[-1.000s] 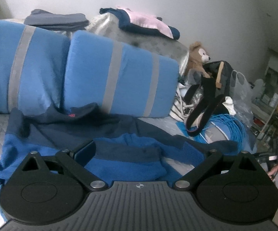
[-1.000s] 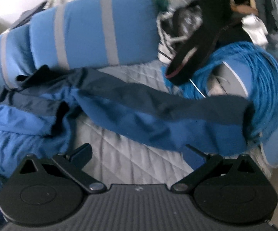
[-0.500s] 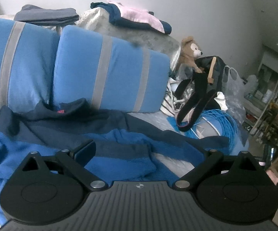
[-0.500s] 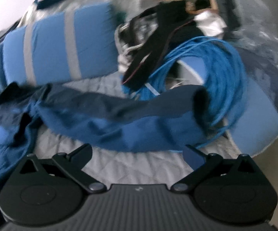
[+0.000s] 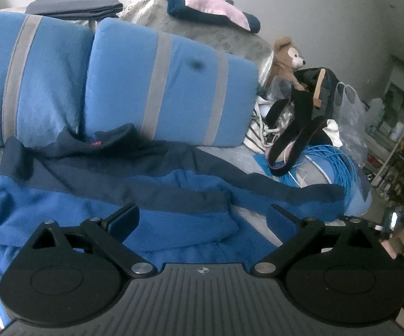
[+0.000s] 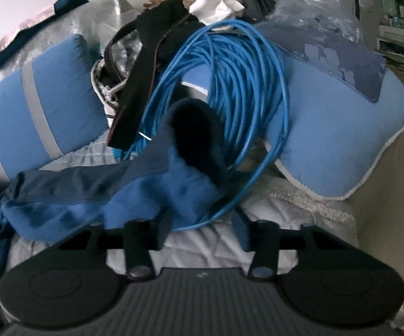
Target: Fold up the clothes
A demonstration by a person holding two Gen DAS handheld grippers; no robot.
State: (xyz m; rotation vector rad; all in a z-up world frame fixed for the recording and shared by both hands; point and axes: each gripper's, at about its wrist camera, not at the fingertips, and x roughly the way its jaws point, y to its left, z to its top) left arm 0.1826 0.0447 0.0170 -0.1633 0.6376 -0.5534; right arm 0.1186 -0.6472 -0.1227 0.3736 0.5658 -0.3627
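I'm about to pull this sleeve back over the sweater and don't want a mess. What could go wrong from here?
1. The sleeve cuff lies on the blue cable coil; a loop runs right by the right gripper, so pulling might drag cable along.
2. The sweater is bunched, so a fold could trap wrinkles.
3. The left gripper is open and holds nothing, so the body may slide.

Your left gripper is held low and level, with its jaws spread wide and nothing between them. Your right gripper points forward and a little downward; its jaws stand apart but narrower than the left ones, and they hold nothing.
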